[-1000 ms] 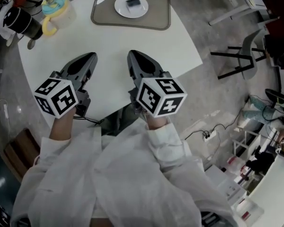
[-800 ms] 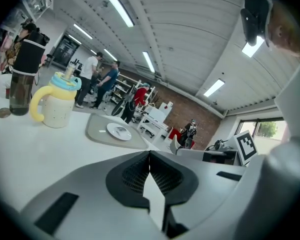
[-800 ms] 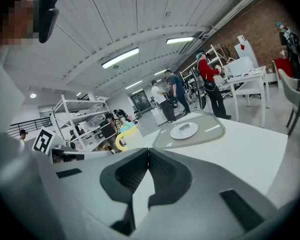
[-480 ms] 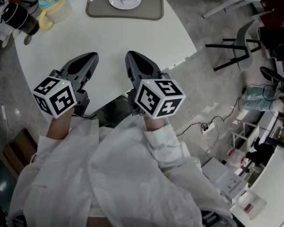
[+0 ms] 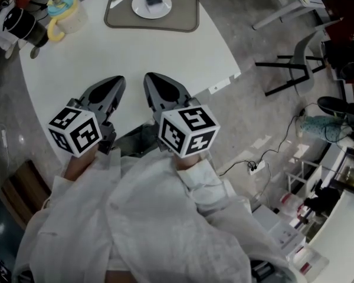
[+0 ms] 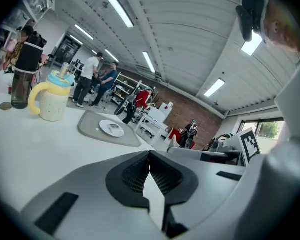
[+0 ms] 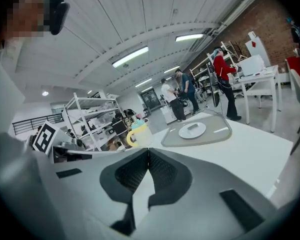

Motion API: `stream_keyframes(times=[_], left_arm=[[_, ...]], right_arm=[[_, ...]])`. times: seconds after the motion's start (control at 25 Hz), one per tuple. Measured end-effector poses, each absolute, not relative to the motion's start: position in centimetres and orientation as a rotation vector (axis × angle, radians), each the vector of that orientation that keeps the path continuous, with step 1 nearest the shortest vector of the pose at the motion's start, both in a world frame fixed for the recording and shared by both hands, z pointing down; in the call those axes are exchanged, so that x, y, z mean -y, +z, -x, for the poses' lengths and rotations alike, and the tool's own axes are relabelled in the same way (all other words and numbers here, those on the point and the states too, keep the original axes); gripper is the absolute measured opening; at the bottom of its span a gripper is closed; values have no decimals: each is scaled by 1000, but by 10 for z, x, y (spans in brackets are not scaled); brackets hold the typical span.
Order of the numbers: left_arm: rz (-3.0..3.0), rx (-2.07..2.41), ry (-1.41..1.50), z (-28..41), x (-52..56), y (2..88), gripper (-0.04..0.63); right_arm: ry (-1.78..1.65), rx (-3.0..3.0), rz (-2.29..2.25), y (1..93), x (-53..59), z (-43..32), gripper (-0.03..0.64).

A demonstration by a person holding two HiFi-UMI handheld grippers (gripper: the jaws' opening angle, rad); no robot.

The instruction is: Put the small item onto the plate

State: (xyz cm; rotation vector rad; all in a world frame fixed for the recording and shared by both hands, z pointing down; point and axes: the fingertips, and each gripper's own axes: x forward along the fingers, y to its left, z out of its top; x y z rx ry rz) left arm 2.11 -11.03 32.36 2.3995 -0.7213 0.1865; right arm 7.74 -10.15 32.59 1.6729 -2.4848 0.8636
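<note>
On the far plate [image 5: 140,9], the small item [image 5: 154,0] lies flat, long axis crosswise. My left gripper [image 5: 118,79] and right gripper [image 5: 148,76] hover side by side, pointing toward it, jaws closed on nothing.

The head view looks steeply down on the white table [image 5: 165,58], while each gripper view sits low, facing across it over its own jaws; all three share the distant plate [image 5: 140,9].
</note>
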Motion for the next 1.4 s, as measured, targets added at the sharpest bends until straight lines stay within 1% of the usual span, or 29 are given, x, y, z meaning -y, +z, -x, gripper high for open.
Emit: stream_keyframes(times=[0.36,0.88,1.4], left_arm=[[-2485,750,227,-35,108,310,11],[-2488,753,217,-35,108,307,11],[-2500,757,241,-33,108,307,11]], right_arm=[[695,2512,-1663,307,102,-86,15],[662,2565,-1522,306,101,-69,15],[629,2552,-1496,307,103,-65,15]])
